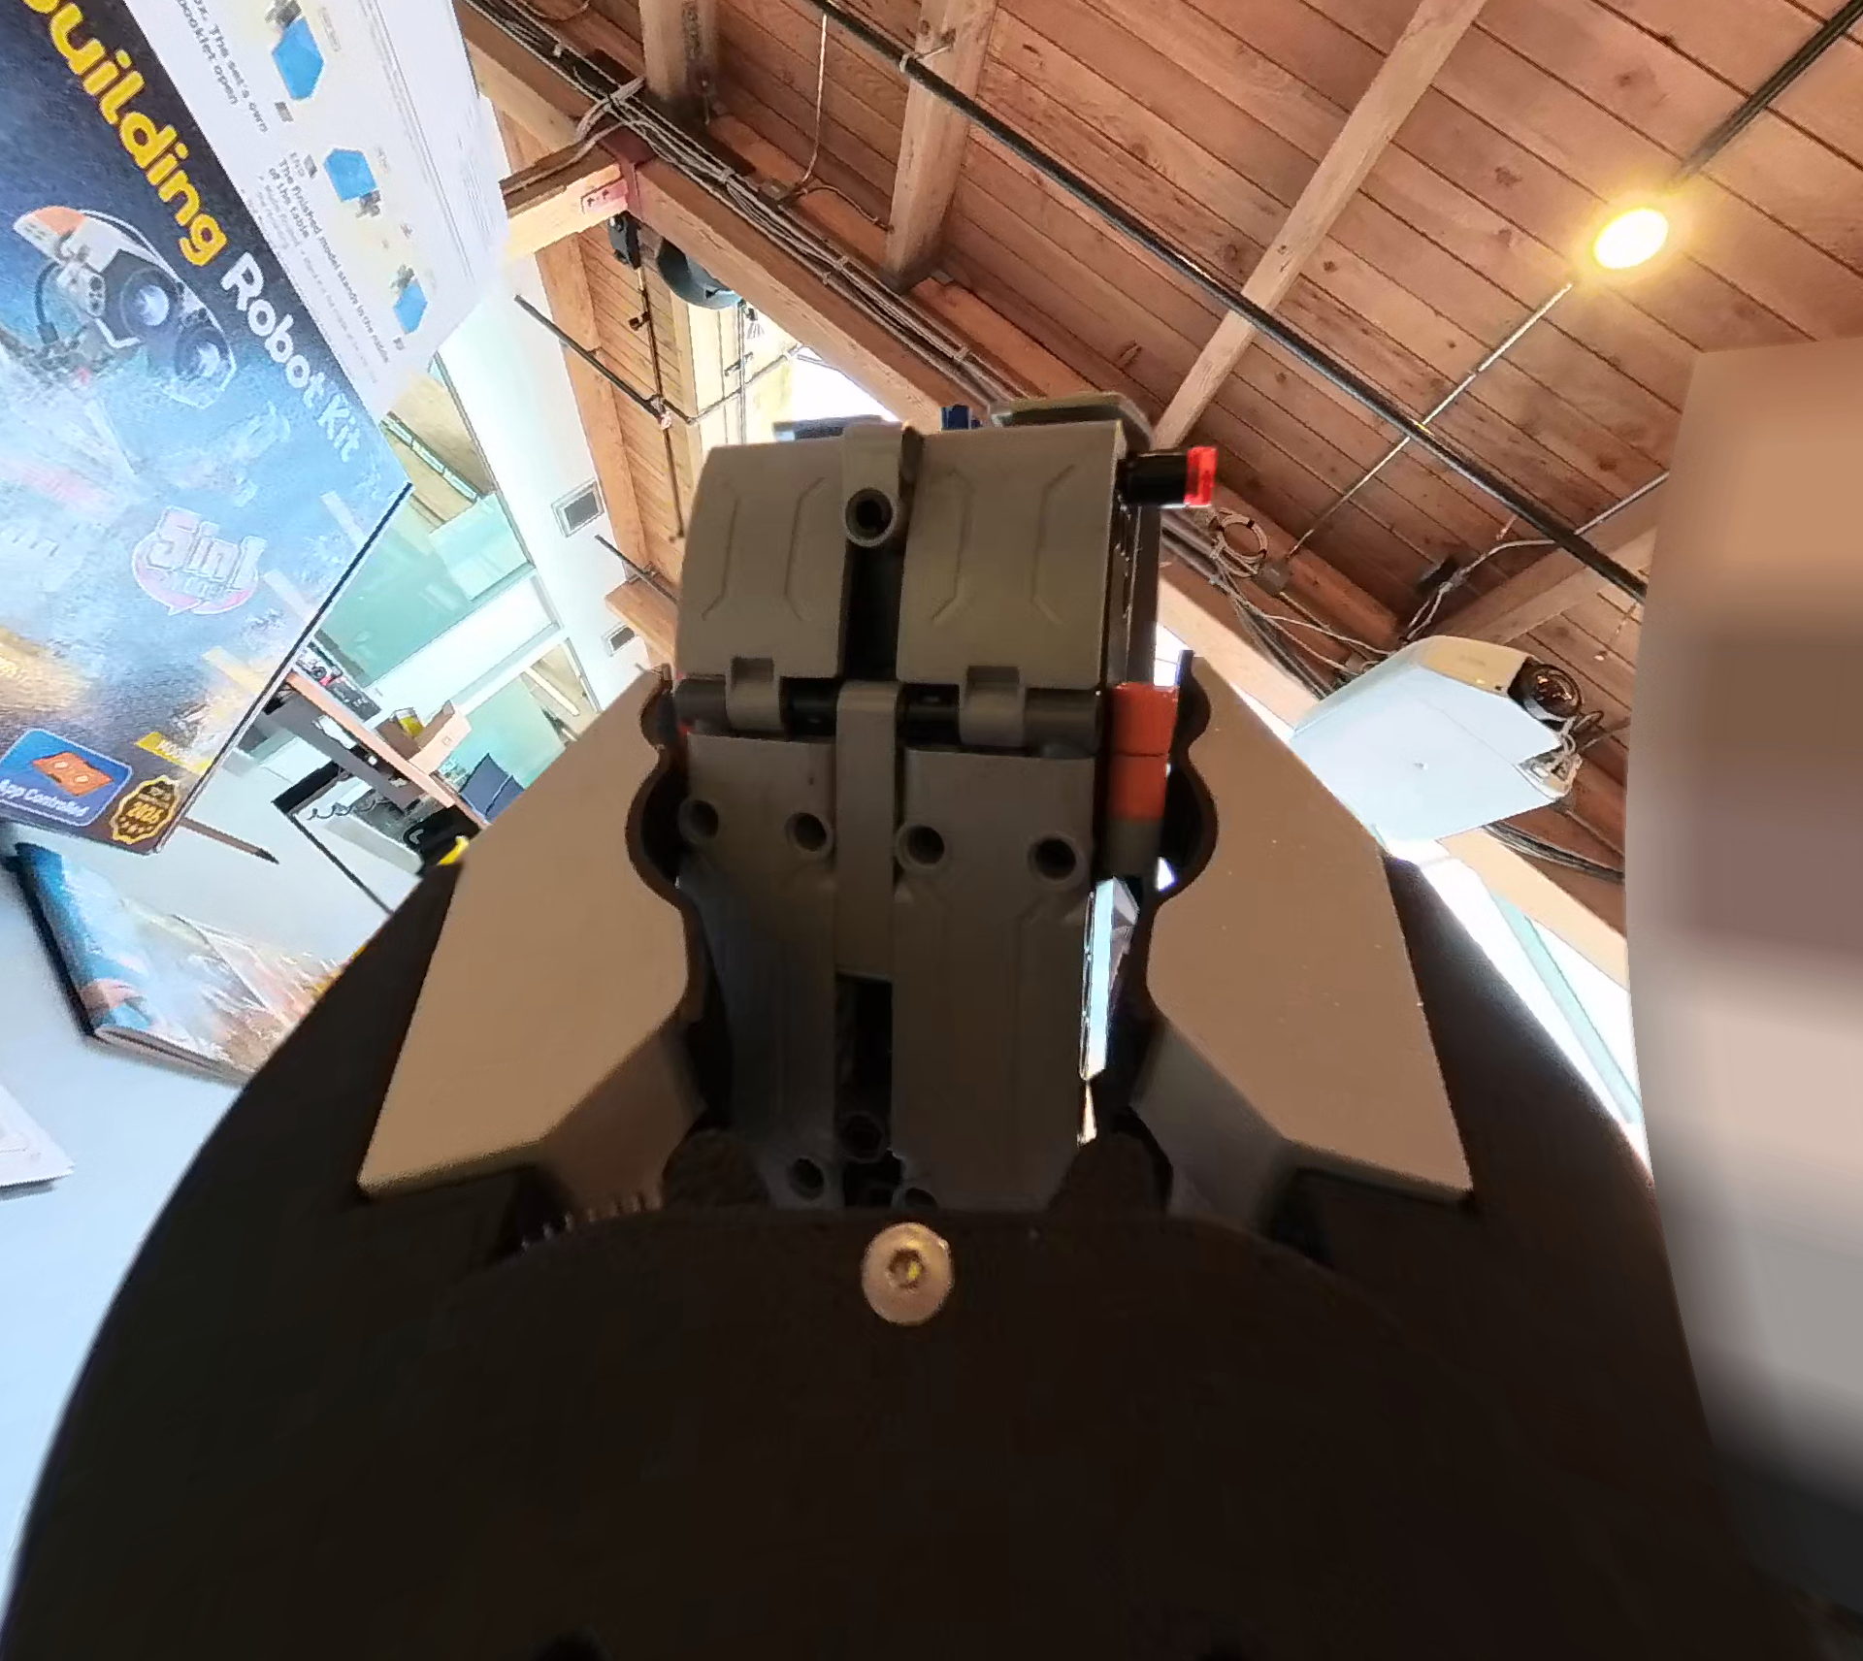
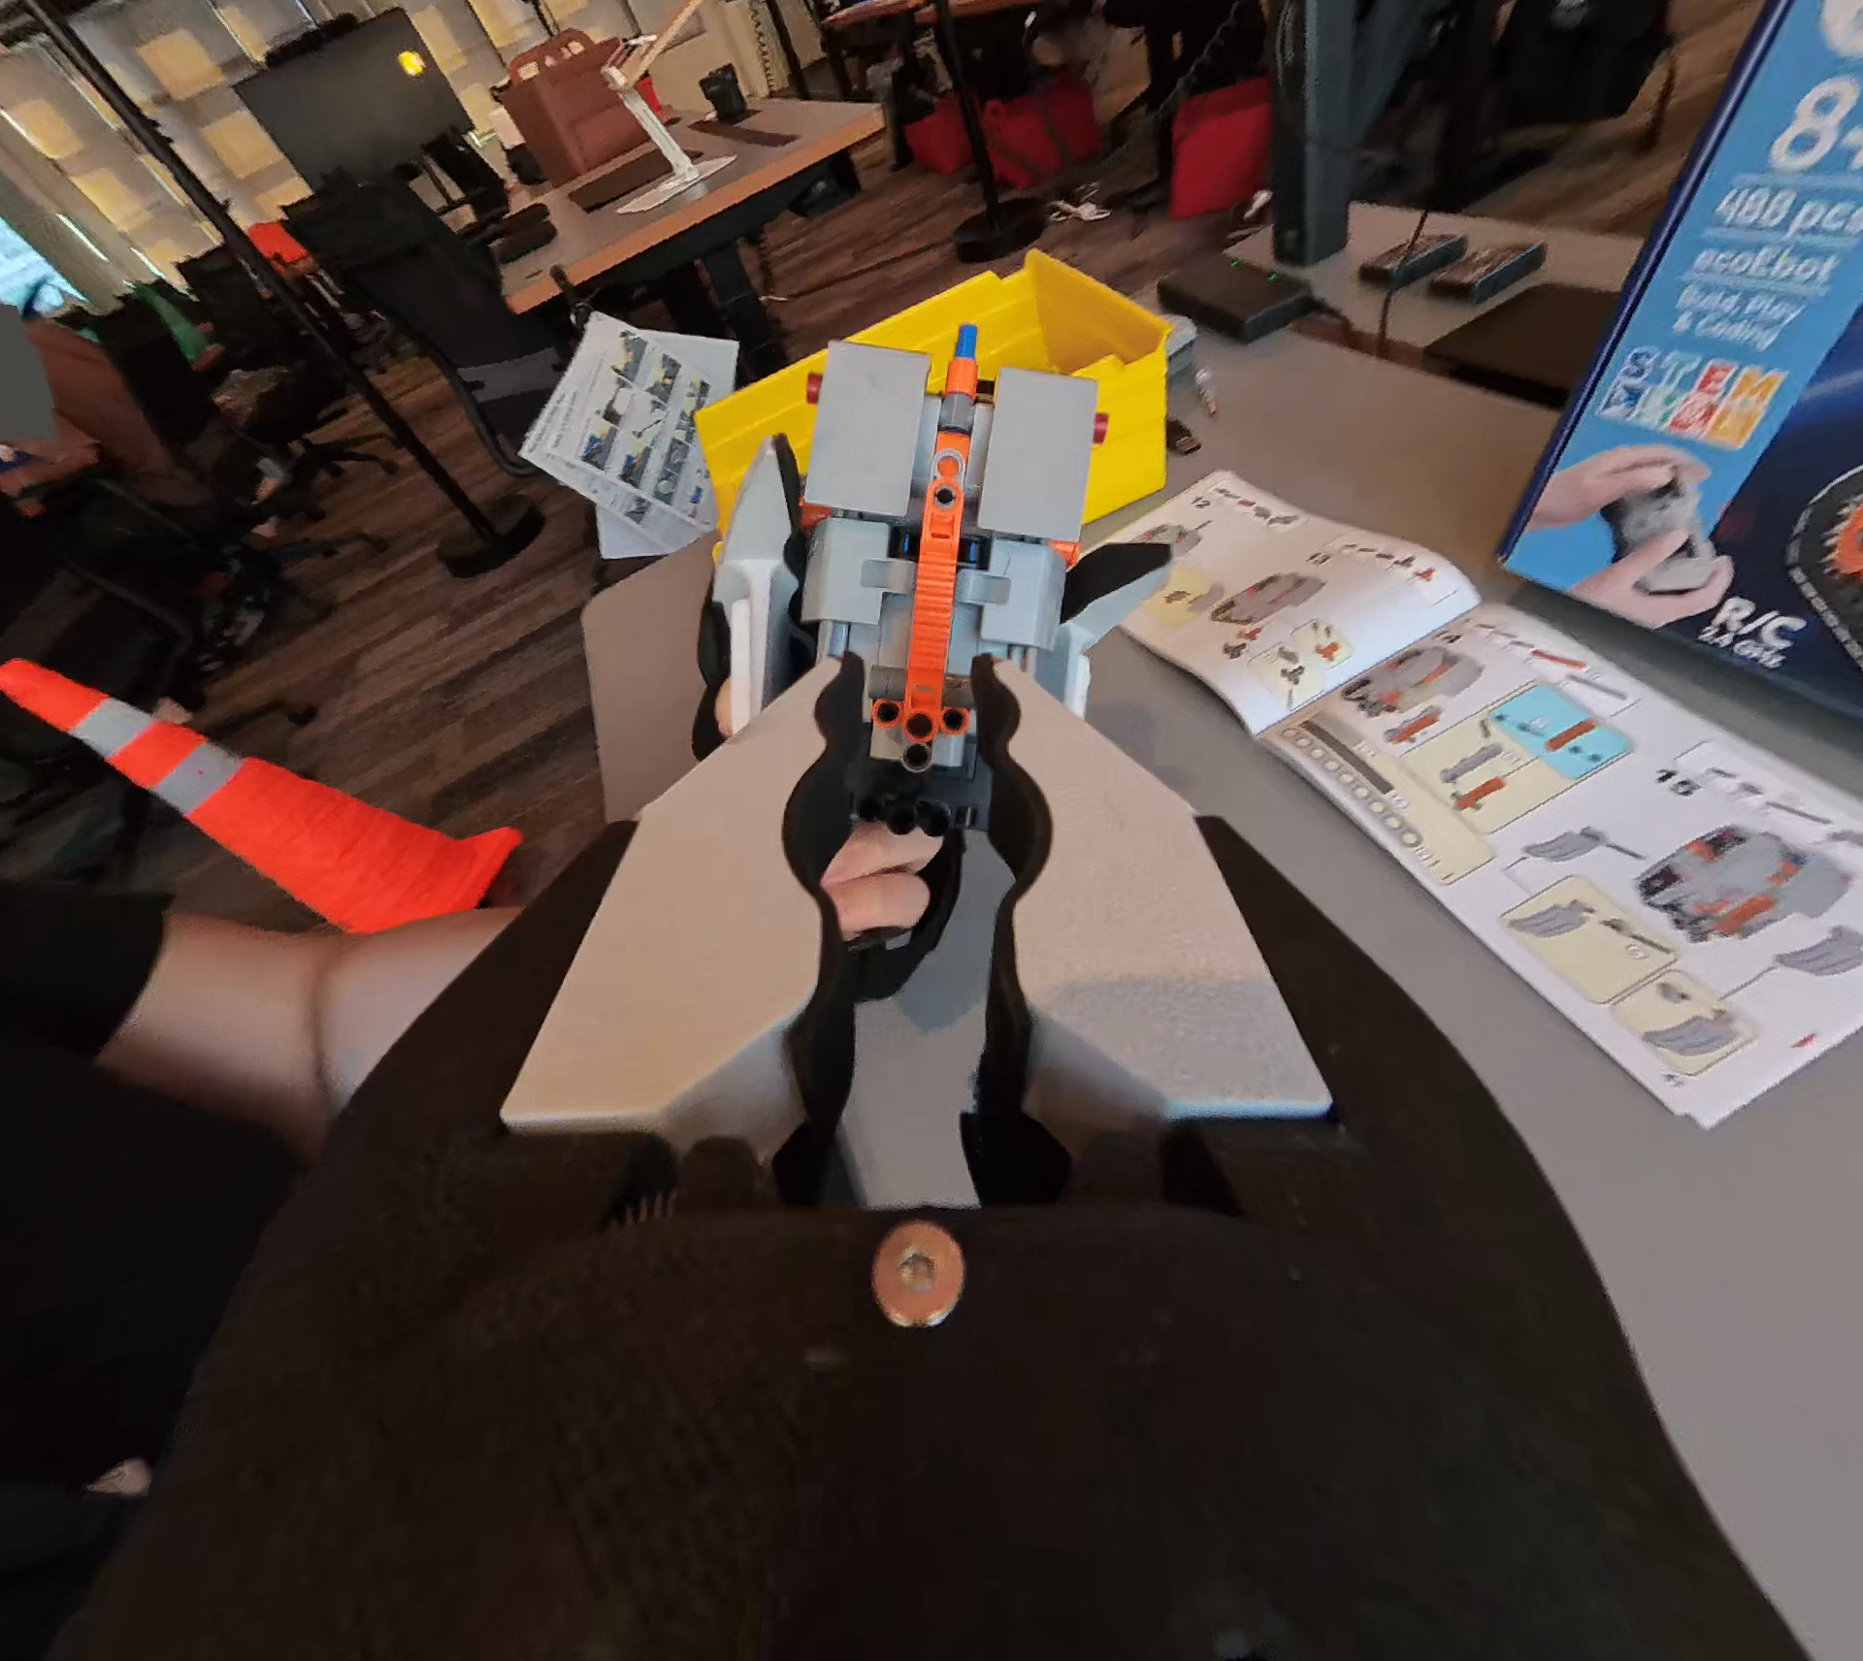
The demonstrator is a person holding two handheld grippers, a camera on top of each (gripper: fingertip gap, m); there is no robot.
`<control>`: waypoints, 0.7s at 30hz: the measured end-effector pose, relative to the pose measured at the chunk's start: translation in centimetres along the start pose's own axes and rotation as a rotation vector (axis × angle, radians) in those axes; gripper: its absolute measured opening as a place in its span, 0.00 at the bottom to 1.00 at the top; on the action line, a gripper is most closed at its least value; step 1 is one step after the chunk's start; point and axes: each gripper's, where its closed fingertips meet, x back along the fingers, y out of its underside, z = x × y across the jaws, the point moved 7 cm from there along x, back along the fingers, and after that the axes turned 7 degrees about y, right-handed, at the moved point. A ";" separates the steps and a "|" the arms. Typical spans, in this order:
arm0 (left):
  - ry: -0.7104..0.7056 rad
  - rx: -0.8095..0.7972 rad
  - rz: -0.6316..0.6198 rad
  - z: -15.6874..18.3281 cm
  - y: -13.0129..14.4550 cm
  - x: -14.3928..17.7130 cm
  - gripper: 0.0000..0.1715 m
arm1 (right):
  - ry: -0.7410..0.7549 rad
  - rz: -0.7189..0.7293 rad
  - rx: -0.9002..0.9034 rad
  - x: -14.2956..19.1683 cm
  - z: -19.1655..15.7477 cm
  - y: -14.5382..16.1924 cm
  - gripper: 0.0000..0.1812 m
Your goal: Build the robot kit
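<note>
**A:** Closest to the lens in the left wrist view is the black gripper body with its screw (image 1: 905, 1288). What do the fingers have?

**B:** The left gripper (image 1: 922, 685) is set fairly wide, and its fingers (image 1: 544, 937) press against both flanks of a grey brick model (image 1: 887, 584). The model fills the gap between them and is lifted toward a wooden ceiling (image 1: 1210, 50), with a red peg (image 1: 1200, 474) sticking out of its right side.

**A:** And the right one?

**B:** The right gripper (image 2: 912, 675) is narrow. Its tips close on the model's lower end, where an orange beam (image 2: 933, 595) runs down the middle. Both grippers hold the same model, in the air above the tabletop (image 2: 1411, 443) and touching neither it nor the bin.

**A:** Is that a hand behind the fingers?

**B:** Yes, a hand (image 2: 877, 887) shows through the gap, and a forearm (image 2: 302, 988) lies to the left.

**A:** What's farther out?

**B:** A yellow bin (image 2: 1109, 343) sits just behind the model. An open instruction booklet (image 2: 1411, 756) lies flat on the tabletop to the right, near an upright blue box (image 2: 1714, 302). An orange cone (image 2: 252, 786) lies on the floor to the left. In the left wrist view, a kit box (image 1: 151, 403) stands at the left edge.
</note>
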 end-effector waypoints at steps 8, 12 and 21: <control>0.110 0.050 -0.053 0.9 0.8 -0.8 0.55 | -0.058 0.069 -0.018 0.6 -0.1 -0.5 0.10; 0.194 0.023 -0.094 2.1 1.3 -1.3 0.55 | -0.041 0.090 0.086 1.5 -1.9 -1.4 0.10; 0.299 -0.057 -0.136 3.6 2.2 -1.8 0.55 | 0.046 0.086 0.207 1.8 -4.2 -2.0 0.09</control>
